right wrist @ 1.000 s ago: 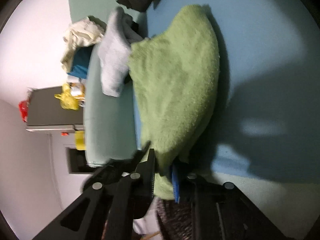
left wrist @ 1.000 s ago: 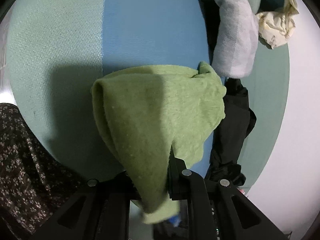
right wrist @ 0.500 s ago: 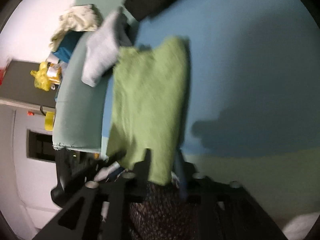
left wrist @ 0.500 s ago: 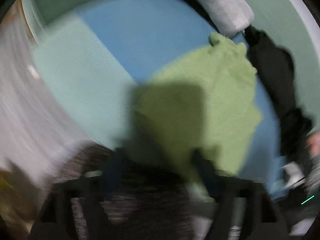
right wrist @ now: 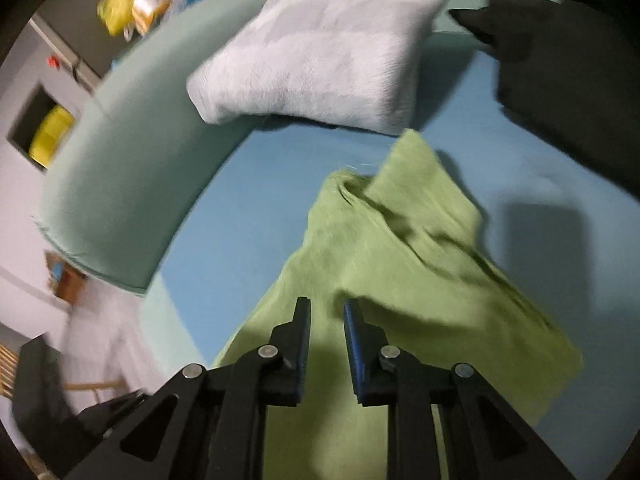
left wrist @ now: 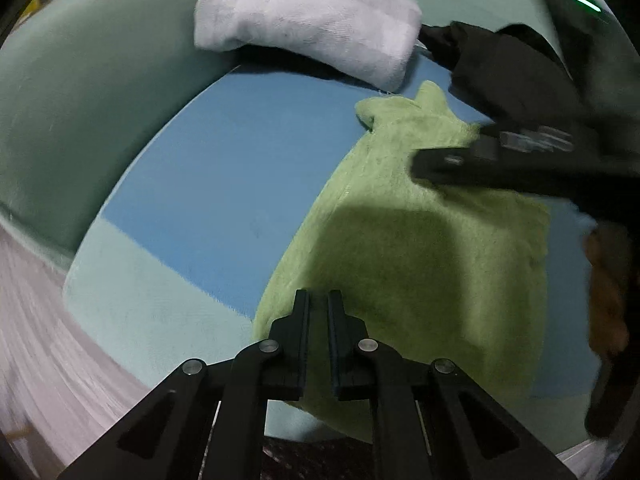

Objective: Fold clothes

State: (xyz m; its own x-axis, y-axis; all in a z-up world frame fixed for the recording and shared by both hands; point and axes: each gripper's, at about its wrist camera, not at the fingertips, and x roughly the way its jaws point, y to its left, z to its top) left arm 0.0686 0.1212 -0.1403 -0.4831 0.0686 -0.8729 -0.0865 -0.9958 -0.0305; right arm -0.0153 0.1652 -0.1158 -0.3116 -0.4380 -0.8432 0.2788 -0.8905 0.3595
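Two narrow jaws of my left gripper [left wrist: 319,300] are closing, empty, over the green cloth [left wrist: 408,248] lying on the blue mat [left wrist: 224,168]. From my right gripper [right wrist: 326,308], jaws closing with nothing between them, that cloth [right wrist: 400,248] lies rumpled just below the grey folded towel [right wrist: 320,52].

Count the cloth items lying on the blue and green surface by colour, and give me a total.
Green: 1, the green towel spread on the blue surface.
Grey-white: 1, the folded grey towel at the back.
Black: 1, the black garment at the back right.
Total: 3
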